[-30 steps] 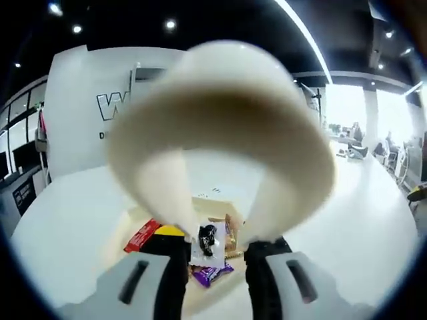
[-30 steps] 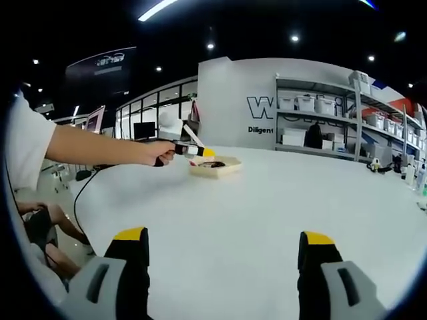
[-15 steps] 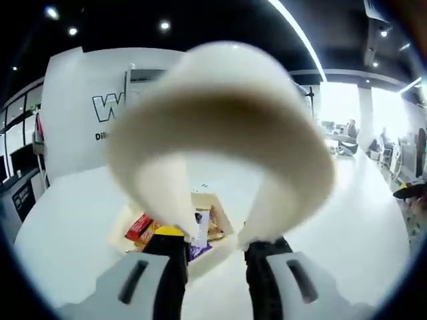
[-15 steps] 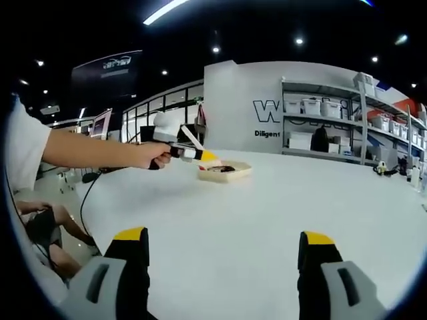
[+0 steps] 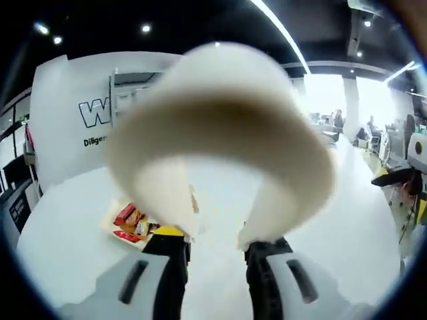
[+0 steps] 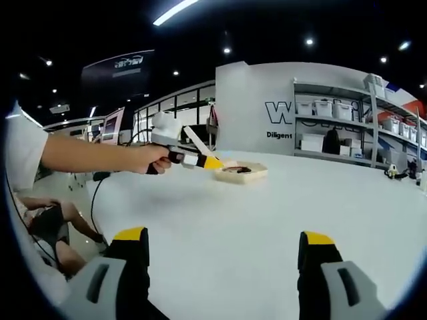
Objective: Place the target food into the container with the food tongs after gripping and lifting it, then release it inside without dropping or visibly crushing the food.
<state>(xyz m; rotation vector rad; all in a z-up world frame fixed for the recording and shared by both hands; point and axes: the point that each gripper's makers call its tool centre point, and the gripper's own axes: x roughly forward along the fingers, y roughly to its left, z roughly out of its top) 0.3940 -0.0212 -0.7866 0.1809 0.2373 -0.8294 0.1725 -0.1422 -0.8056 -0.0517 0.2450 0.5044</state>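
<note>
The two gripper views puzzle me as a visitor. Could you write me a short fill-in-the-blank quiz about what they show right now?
1. In the left gripper view, the left gripper is shut on a pair of cream-white food ____.
2. The tray of wrapped snacks rests on a large ____ table.
3. In the right gripper view, the right gripper has its jaws wide ____, with nothing between them.
4. In the right gripper view, a person's hand holds the left gripper close to the ____.

Missing words: tongs; white; open; tray
</note>
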